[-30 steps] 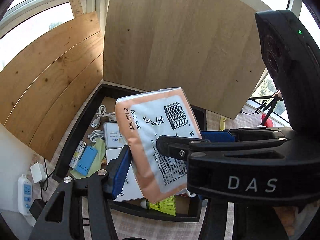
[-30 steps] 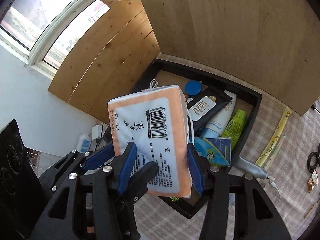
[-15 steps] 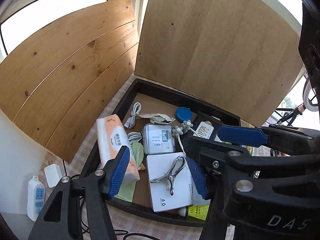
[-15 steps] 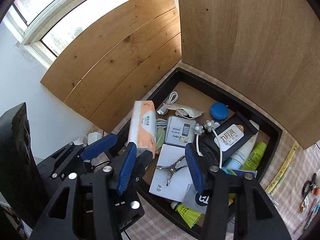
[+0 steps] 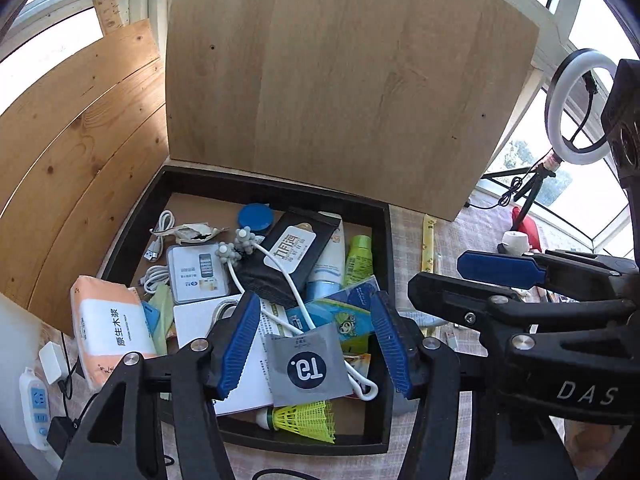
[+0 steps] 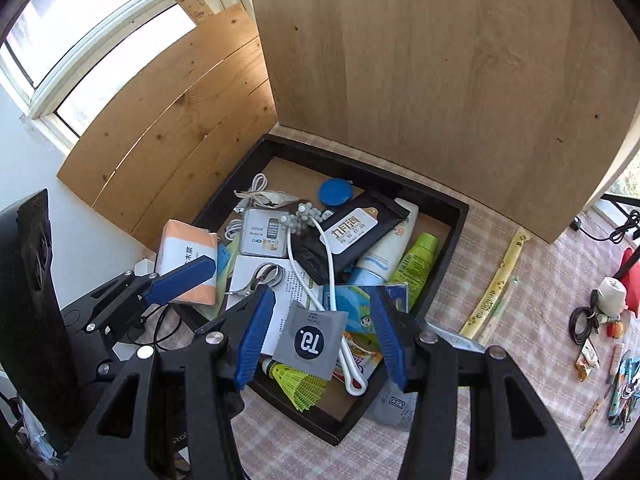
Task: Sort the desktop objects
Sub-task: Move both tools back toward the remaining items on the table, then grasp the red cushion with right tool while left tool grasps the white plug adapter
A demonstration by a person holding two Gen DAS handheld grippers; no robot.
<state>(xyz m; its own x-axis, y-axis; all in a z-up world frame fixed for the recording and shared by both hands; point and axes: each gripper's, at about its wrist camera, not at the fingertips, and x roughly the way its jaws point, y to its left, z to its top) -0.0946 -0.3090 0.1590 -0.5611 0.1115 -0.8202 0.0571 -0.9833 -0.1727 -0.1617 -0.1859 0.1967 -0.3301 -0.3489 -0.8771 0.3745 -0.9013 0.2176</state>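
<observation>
Holding the left gripper (image 5: 316,340) wide open above the tray (image 5: 385,264), with nothing between the blue fingers. Holding the right gripper (image 6: 322,332) the same way, wide open and gripping nothing, just beside the left one. Looking down, in both views, on the gray sachet (image 5: 308,364) and the white cable (image 5: 296,292) at the center of the frame. Seeing the tissue pack (image 5: 112,328) at the lower left of the left view, lying tilted against the tray's left wall, apart from both grippers; seemingly resting partly on that wall, not flat inside. Judging this pack as placed, though not neatly. Probably turning next to the loose things on the checked cloth (image 6: 520,360) at the right of the right view: the yellow strip (image 6: 496,284), and the white packet (image 6: 396,400) touching the tray's near corner. For doing this well: rising clear of the cable loop before going sideways, moving one gripper only, approaching the packet from its free edge, closing only with a finger on each side of it.
</observation>
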